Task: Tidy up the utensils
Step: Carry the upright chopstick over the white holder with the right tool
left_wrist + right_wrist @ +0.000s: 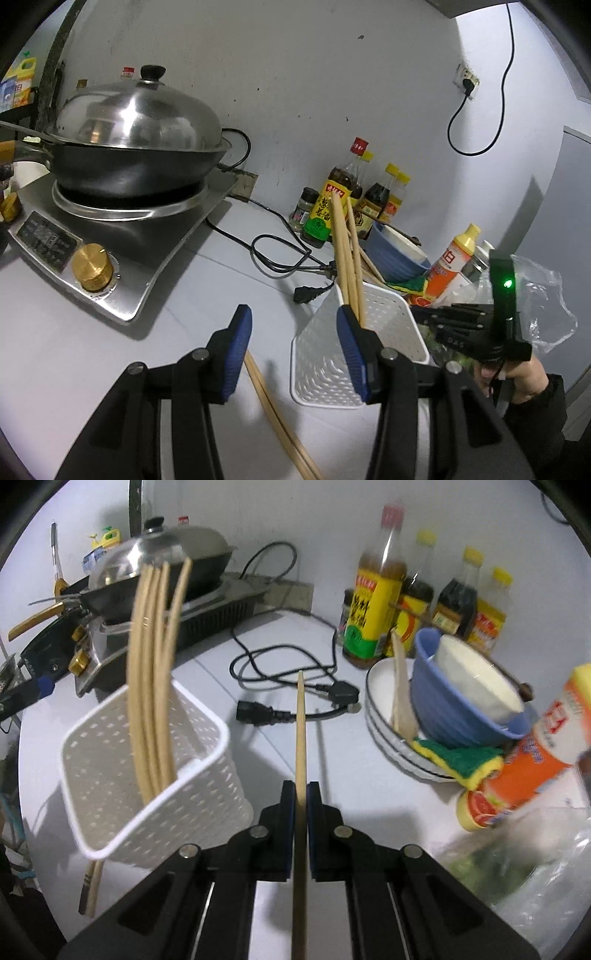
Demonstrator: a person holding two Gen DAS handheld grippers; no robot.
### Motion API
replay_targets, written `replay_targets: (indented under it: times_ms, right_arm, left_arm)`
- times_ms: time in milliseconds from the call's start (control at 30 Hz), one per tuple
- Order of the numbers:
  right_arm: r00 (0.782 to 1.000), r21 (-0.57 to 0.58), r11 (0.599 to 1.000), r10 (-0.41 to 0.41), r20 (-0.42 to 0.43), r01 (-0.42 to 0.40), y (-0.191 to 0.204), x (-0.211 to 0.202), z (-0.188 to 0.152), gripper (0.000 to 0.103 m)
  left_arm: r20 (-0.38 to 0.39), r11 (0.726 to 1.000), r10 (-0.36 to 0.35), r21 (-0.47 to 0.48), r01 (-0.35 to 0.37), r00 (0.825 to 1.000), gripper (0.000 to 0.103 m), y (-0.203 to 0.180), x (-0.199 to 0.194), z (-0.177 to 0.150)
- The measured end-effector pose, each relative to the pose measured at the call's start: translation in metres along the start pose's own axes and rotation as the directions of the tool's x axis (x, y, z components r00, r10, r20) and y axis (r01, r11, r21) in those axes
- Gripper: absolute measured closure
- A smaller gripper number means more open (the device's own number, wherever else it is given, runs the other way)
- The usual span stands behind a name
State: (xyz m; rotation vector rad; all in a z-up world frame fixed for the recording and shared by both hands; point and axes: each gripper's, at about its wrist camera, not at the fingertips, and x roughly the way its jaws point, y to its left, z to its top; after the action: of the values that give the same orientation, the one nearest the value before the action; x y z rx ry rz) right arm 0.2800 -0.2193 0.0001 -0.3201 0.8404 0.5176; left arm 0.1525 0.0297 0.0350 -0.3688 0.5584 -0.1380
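A white perforated utensil basket stands on the counter with several wooden chopsticks upright in it. My right gripper is shut on a single chopstick, which sticks out forward to the right of the basket. In the left wrist view the right gripper shows behind the basket, with a hand on its grip. My left gripper is open with nothing between its blue pads; its right finger overlaps the basket's near corner. Two more chopsticks lie on the counter beside the basket.
A lidded wok sits on an induction cooker at the left. Black power cords lie behind the basket. Sauce bottles line the wall. Stacked plates holding a blue bowl, a sponge, an orange bottle and a plastic bag crowd the right.
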Motion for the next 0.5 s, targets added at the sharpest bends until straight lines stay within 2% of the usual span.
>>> replay_targets:
  times_ms: [233,367,500]
  right_arm:
    - [0.993,-0.001,0.999,-0.045,0.110,0.045,0.012,-0.056,0.012,0.097]
    - [0.984,-0.026,0.999,-0.023,0.179,0.028,0.029,-0.082,0.029,0.097]
    - [0.977,-0.058,0.998,0.009,0.212,0.004,0.046,-0.087,0.047,0.097]
  left_arm:
    - [0.038,1.000,-0.004,-0.002,0.004,0.999,0.056,0.003,-0.024,0.000]
    - [0.053,1.000,-0.004,-0.007,0.005,0.999,0.055,0.009,-0.033,0.001]
    - [0.059,1.000,0.016,-0.015,-0.016,0.998,0.055,0.016,-0.040,0.001]
